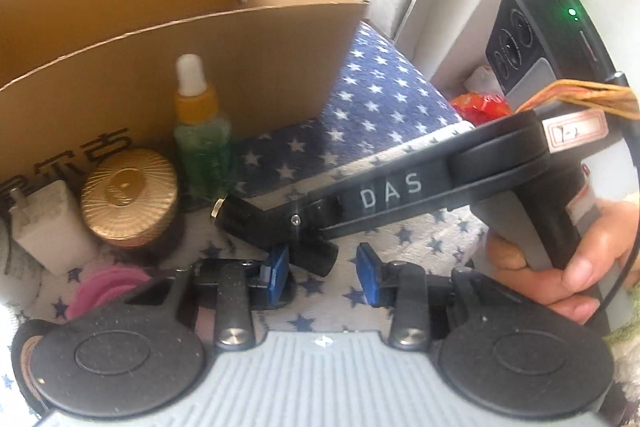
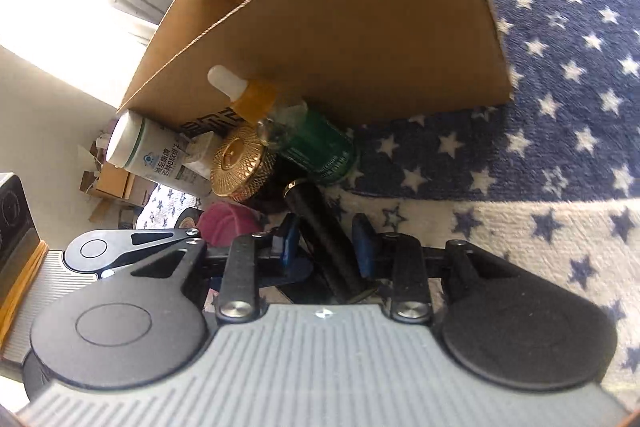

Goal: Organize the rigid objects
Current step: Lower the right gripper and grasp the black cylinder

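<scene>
Beside the open cardboard box (image 2: 320,39), both grippers, left (image 1: 322,269) and right (image 2: 329,241), are bracketing the black cylindrical torch (image 2: 324,227), jaws part-open, pads not visibly pressing; closing off-centre risks rolling it into the gold ribbed jar (image 2: 240,163).

The left black two-finger tongs with blue pads (image 1: 323,273) point steeply downward, jaws part-way apart, one blue pad (image 1: 279,267) just beside a black cylinder. The right black tongs with blue pads (image 2: 329,247) also tilt downward, jaws narrowed around the same cylinder; whether the pads press it is unclear. A bare hand (image 1: 576,259) grips the right tongs' grey handle.
</scene>
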`<state>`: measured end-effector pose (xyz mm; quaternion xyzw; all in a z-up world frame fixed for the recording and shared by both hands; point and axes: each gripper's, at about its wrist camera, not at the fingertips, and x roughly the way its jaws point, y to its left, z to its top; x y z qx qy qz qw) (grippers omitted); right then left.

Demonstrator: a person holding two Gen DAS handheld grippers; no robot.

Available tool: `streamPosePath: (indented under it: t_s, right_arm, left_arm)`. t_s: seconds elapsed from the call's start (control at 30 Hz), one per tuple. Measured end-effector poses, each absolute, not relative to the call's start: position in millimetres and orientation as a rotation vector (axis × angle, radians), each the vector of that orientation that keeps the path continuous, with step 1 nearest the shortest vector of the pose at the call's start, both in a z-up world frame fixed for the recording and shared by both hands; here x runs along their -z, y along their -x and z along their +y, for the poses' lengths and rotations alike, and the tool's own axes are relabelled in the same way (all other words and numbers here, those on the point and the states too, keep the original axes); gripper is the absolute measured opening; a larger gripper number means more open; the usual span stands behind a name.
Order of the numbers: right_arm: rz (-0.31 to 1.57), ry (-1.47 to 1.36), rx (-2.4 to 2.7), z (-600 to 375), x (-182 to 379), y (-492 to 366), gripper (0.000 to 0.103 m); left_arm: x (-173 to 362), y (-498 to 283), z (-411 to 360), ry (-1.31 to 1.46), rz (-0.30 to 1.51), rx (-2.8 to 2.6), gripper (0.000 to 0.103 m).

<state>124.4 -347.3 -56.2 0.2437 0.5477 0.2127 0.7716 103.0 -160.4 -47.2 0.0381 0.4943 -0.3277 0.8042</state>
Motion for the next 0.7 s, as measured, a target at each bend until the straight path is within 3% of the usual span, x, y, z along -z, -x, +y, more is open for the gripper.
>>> streamPosePath:
  t_s: [0.33,0.7]
  right_arm:
    - [1.173,-0.676,-0.367,-383,61,-87,0.024]
    - [1.145,-0.724,-0.35,-390,63,-81,0.025]
  left_arm:
    - [53,-84,-190,-0.206,1.051,0.747,0.045]
    - [62,-100,-185,-0.109,1.142,0.732,0.047]
